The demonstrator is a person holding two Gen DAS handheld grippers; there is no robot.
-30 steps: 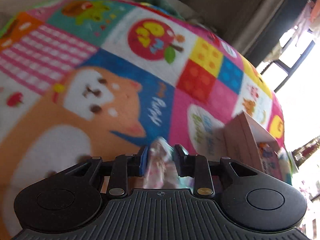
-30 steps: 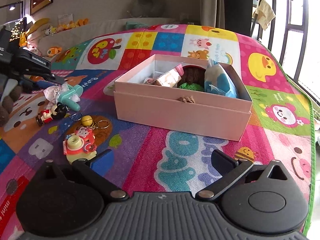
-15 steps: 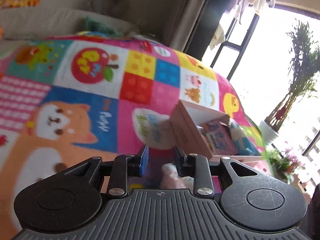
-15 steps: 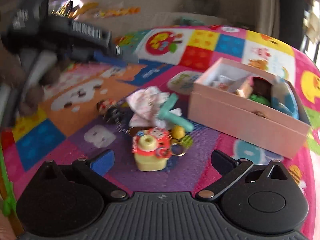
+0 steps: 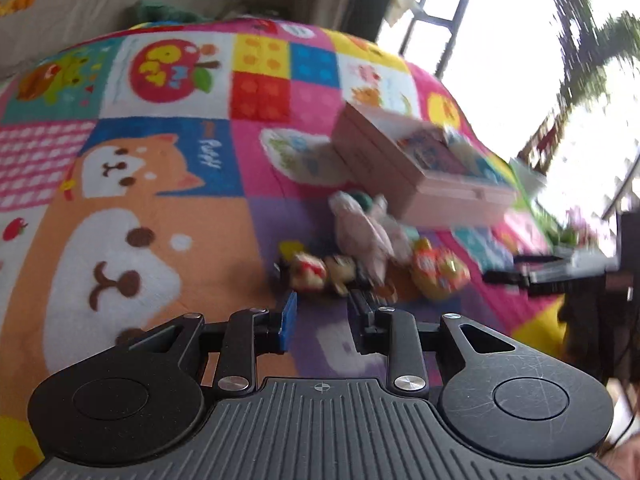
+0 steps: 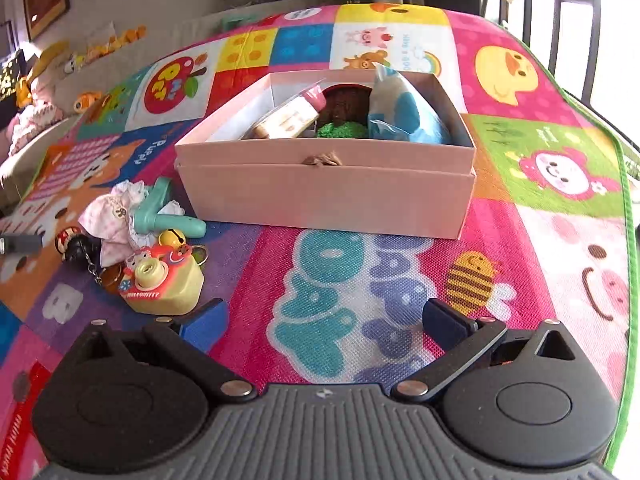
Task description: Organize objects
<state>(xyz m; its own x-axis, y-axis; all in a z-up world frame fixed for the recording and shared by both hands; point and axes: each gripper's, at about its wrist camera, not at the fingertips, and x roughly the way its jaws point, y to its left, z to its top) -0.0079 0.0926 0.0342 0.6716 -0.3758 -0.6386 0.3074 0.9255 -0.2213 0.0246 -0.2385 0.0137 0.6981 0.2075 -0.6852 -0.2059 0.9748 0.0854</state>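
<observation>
- Across the whole floor area a brightly coloured patchwork play mat [image 6: 360, 280] printed with cartoon animals, fruit and letters is spread; every other item is set on it.
- Near the middle of the mat an open pink cardboard box [image 6: 328, 196] is placed, and inside it a blue-and-white plastic bag [image 6: 400, 114], a pale wooden block [image 6: 288, 120], something green and shredded [image 6: 340, 130] and something dark brown can be made out.
- Just left of the box, in the right wrist view, a loose cluster of small toys is gathered on the mat, outside the box.
- A yellow toy camera with a red front [image 6: 164, 280] is seen at the near end of the cluster.
- A crumpled white-and-pink patterned cloth [image 6: 112, 216] is draped beside a teal plastic T-shaped toy [image 6: 164, 216], which it touches.
- A small yellow bell [image 6: 171, 237] and a small red-and-black figure on a chain [image 6: 76, 244] are lodged among them.
- The right gripper [image 6: 324, 320] is held wide apart over bare mat in front of the box, with nothing between its fingers.
- The left gripper [image 5: 322, 322] is set narrow, with only mat visible in the gap; the blurred toy cluster is seen just beyond its tips.
</observation>
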